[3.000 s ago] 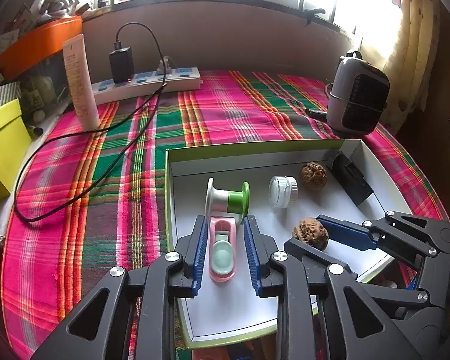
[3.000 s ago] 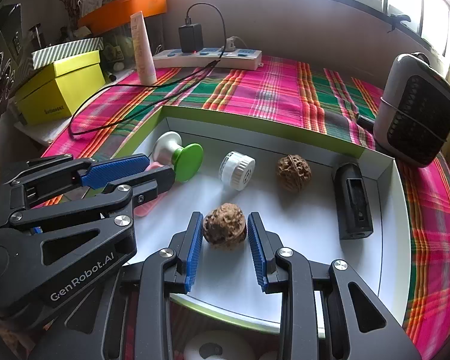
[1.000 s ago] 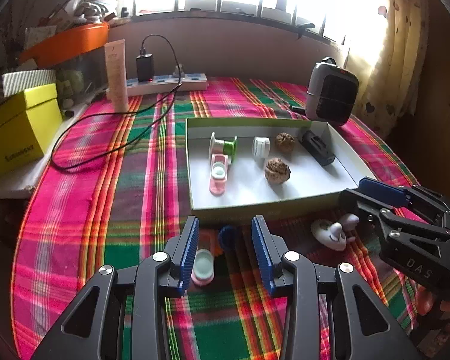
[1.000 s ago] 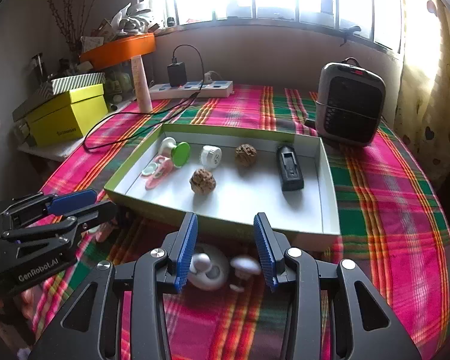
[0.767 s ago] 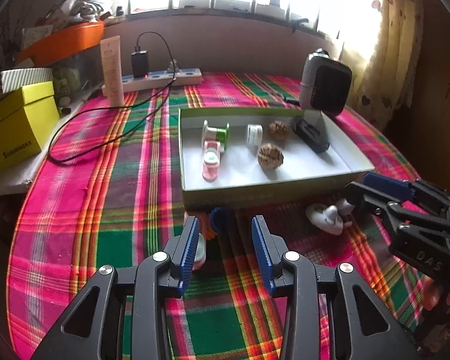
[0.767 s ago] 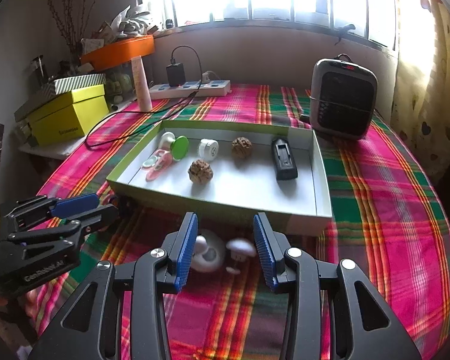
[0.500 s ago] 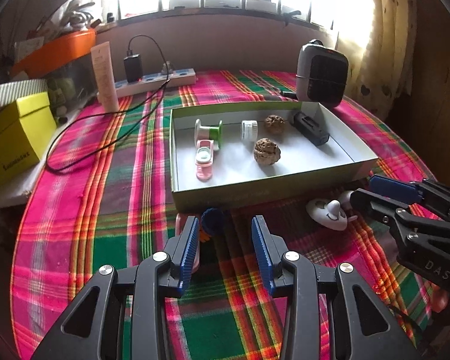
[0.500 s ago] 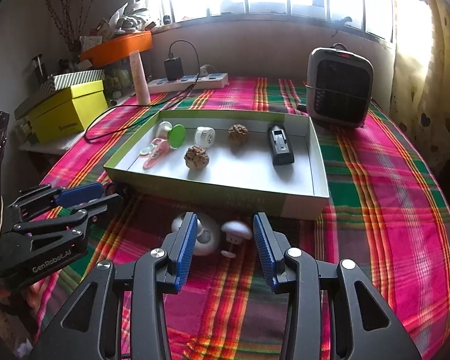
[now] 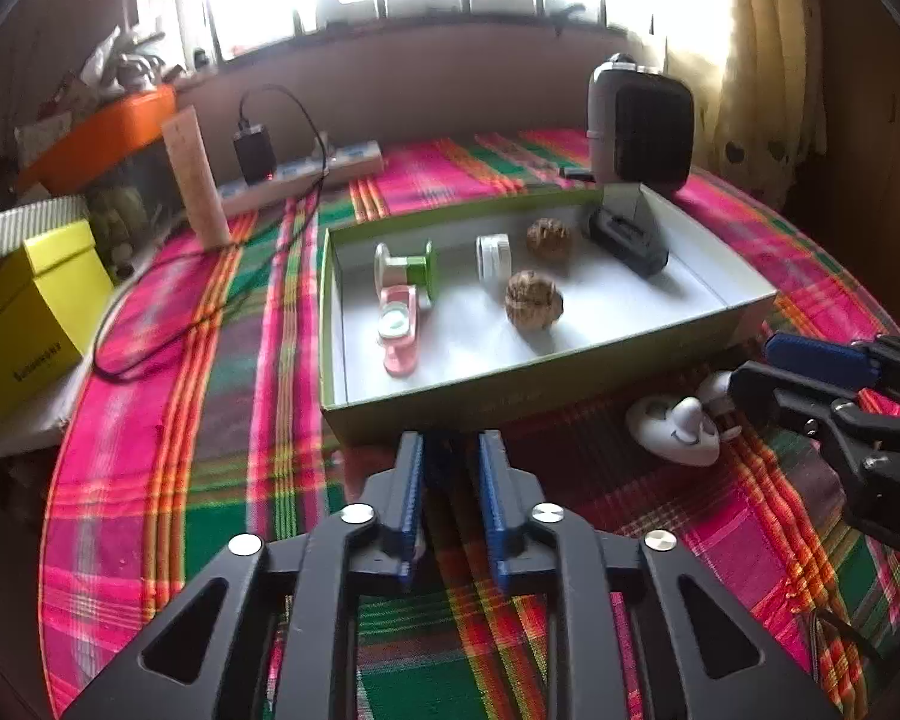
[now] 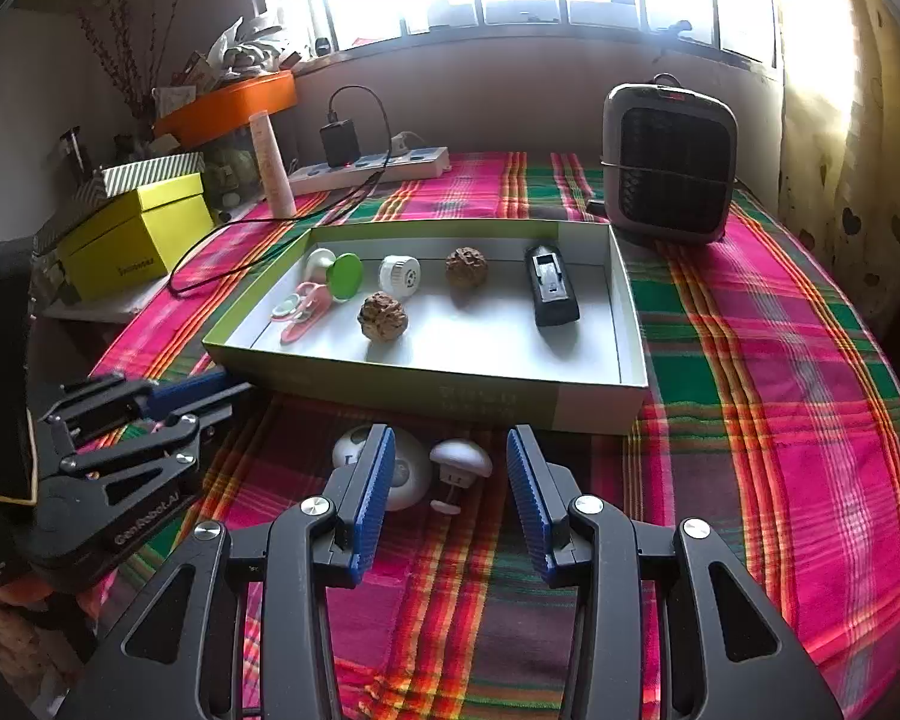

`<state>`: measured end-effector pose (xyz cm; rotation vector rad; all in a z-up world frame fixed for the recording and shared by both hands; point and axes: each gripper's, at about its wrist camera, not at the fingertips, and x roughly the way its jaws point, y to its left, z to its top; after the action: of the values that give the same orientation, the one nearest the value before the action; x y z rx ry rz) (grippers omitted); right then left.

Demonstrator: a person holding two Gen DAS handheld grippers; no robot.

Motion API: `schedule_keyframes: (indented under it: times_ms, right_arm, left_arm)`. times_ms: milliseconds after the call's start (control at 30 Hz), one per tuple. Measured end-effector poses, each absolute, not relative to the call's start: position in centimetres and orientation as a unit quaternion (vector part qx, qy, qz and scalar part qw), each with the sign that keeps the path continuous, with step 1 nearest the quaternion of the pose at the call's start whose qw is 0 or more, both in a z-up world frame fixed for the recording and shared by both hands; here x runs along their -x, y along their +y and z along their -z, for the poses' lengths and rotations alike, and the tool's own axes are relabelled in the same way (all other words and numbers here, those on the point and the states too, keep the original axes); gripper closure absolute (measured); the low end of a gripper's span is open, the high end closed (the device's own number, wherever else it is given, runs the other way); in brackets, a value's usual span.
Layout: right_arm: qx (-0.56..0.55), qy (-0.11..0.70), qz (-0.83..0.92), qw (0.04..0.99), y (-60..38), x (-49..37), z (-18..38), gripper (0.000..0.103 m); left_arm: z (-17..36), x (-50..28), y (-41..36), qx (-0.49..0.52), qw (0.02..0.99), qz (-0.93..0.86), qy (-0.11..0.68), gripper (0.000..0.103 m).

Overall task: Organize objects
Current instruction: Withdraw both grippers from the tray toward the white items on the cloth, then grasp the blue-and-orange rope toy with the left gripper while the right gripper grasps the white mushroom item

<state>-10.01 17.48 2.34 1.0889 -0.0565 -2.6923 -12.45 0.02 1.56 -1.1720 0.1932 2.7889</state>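
Observation:
My left gripper (image 9: pixel 450 444) is low on the plaid cloth just in front of the green-sided box (image 9: pixel 510 402). Its jaws are closing, and a small dark blue piece (image 9: pixel 447 459) fills the narrow gap between the pads. My right gripper (image 10: pixel 450 441) is open, its fingers either side of a white mushroom-shaped piece (image 10: pixel 459 462) and a round white piece (image 10: pixel 411 477), touching neither. Inside the box lie two walnuts (image 10: pixel 383 315), a green-and-white spool (image 10: pixel 339 273), a pink item (image 10: pixel 303 312), a white cap (image 10: pixel 399 276) and a black block (image 10: pixel 549 291).
A grey heater (image 10: pixel 669 165) stands behind the box on the right. At the back left are a power strip (image 10: pixel 378 171) with a plugged charger and a trailing black cable (image 9: pixel 150 324), an upright tube (image 10: pixel 273 165) and a yellow box (image 10: pixel 138 234).
The left gripper's jaws have narrowed from wide apart onto the blue piece, and it has edged nearer the box front. The right gripper has kept still and open.

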Motion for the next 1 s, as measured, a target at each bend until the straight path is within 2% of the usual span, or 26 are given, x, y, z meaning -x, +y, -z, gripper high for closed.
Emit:
schedule_keyframes:
  times_ms: [133, 300, 1000]
  right_arm:
    - [-0.371, -0.021, 0.921, 0.119, 17.6, 9.9, -2.4, 0.063]
    - [-0.371, -0.02, 0.921, 0.119, 17.5, 9.9, -2.3, 0.063]
    - [-0.371, -0.019, 0.92, 0.122, 17.5, 9.6, -2.5, 0.063]
  left_arm:
    - [-1.6, 12.5, -0.1, 0.387, 0.049, -0.919, 0.062, 0.088]
    - [-1.6, 12.4, -0.2, 0.385, 0.044, -0.92, 0.06, 0.101]
    - [-1.3, 8.6, 0.5, 0.4, 0.12, -0.908, 0.013, 0.101]
